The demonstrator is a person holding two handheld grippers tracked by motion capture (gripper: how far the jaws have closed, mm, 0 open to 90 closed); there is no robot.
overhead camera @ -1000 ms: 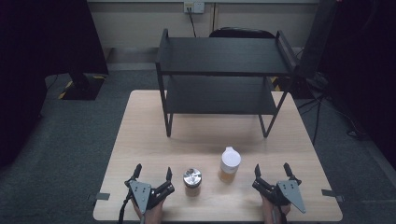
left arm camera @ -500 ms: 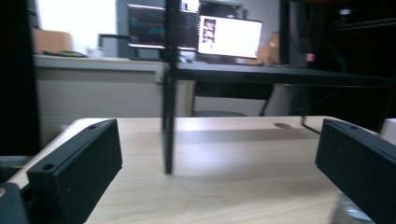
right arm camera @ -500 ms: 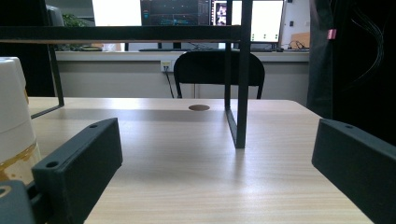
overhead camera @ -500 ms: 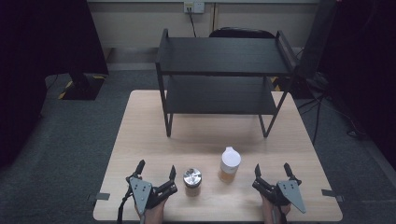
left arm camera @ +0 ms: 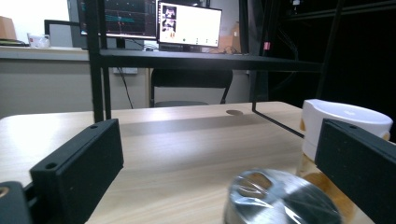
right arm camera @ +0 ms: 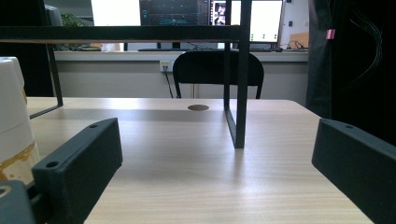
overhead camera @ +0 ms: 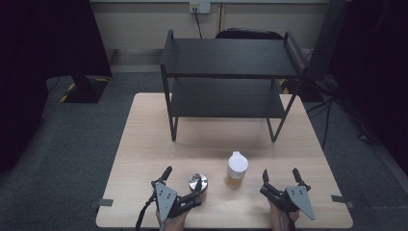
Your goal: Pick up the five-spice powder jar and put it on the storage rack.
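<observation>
Standing near the front edge of the pale wooden table [overhead camera: 144,144], the small round silver metal tin [overhead camera: 197,183] is looking rigid, light and slippery, so the left gripper [overhead camera: 182,179], jaws spread apart around it, is best closing on its straight sides.

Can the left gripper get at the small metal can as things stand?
Probably yes: the left gripper is open, the metal can stands just ahead by its right jaw, with nothing between.

Small silver-lidded jar [overhead camera: 197,185] upright at table's near edge, white-capped amber bottle [overhead camera: 236,169] just beside
</observation>
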